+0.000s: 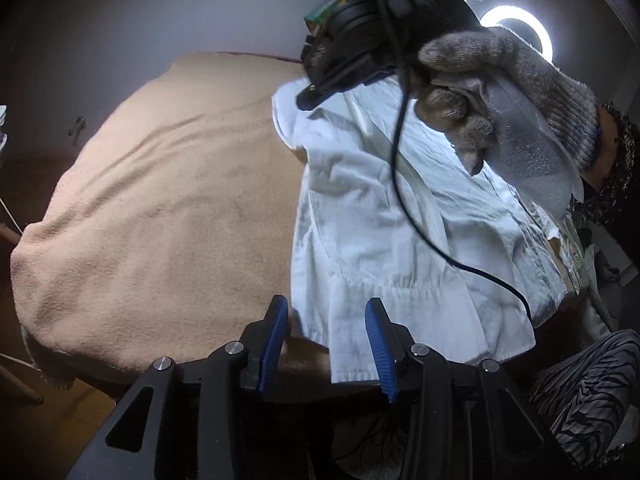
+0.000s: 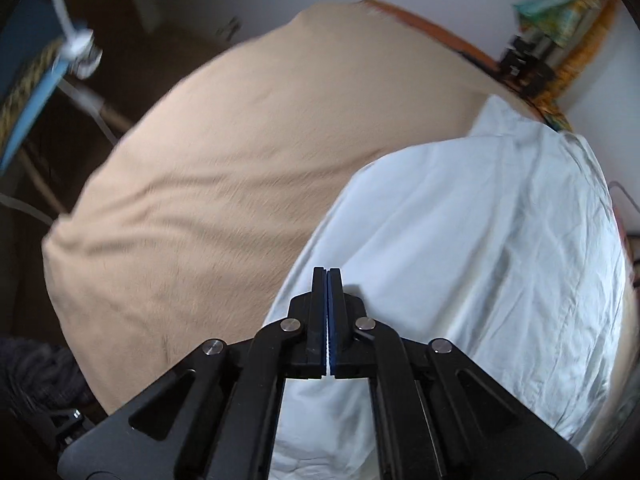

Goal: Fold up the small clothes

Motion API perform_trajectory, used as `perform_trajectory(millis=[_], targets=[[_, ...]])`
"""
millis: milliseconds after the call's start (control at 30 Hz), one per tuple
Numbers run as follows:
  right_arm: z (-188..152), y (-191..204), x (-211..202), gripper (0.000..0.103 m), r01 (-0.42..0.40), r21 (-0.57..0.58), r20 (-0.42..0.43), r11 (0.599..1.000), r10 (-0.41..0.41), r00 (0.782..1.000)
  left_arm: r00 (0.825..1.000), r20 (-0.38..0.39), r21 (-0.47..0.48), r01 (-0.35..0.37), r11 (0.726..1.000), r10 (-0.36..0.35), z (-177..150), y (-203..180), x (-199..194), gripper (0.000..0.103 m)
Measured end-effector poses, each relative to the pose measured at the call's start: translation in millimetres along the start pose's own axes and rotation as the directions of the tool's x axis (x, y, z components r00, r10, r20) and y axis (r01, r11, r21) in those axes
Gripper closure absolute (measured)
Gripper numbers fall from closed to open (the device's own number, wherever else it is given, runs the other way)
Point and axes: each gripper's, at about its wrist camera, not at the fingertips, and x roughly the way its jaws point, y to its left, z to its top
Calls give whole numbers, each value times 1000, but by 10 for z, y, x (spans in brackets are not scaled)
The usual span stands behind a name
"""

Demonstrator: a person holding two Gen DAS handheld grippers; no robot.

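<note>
A small white garment (image 1: 384, 224) lies on a beige blanket (image 1: 168, 200) and hangs over the table's near edge. My left gripper (image 1: 326, 308) is open, its blue pads on either side of the garment's hanging hem corner. My right gripper (image 2: 327, 276) is shut, with a thin sliver of white cloth pinched between its pads; the white garment (image 2: 480, 248) spreads out below and to the right of it. In the left wrist view the right gripper's black body (image 1: 360, 28) is held up by a gloved hand (image 1: 520, 104) above the garment's far end.
The beige blanket (image 2: 208, 208) covers the whole table. A ring light (image 1: 520, 24) glows at the back right. A black cable (image 1: 404, 184) hangs across the garment. Colourful items (image 2: 560, 20) stand by the far wall. A blue object (image 2: 28, 80) is at the left.
</note>
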Motion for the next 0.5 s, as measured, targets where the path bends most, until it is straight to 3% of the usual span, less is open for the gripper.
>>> perform_trajectory(millis=[67, 167, 300, 333, 500], targets=[[-6, 0, -23, 102, -81, -14, -25, 997, 80, 996, 1000, -1, -17, 17, 1000, -17, 13, 38, -9, 59], [-10, 185, 22, 101, -115, -48, -78, 992, 111, 991, 1000, -14, -12, 21, 1000, -21, 20, 30, 24, 59], [-33, 390, 134, 66, -120, -73, -150, 990, 108, 983, 999, -23, 1, 24, 1000, -24, 13, 2, 39, 59], [-70, 452, 158, 63, -123, -84, -173, 989, 108, 979, 999, -24, 2, 22, 1000, -22, 9, 3, 42, 59], [-178, 727, 256, 63, -32, -195, -251, 980, -18, 968, 999, -30, -13, 28, 1000, -28, 6, 12, 64, 59]])
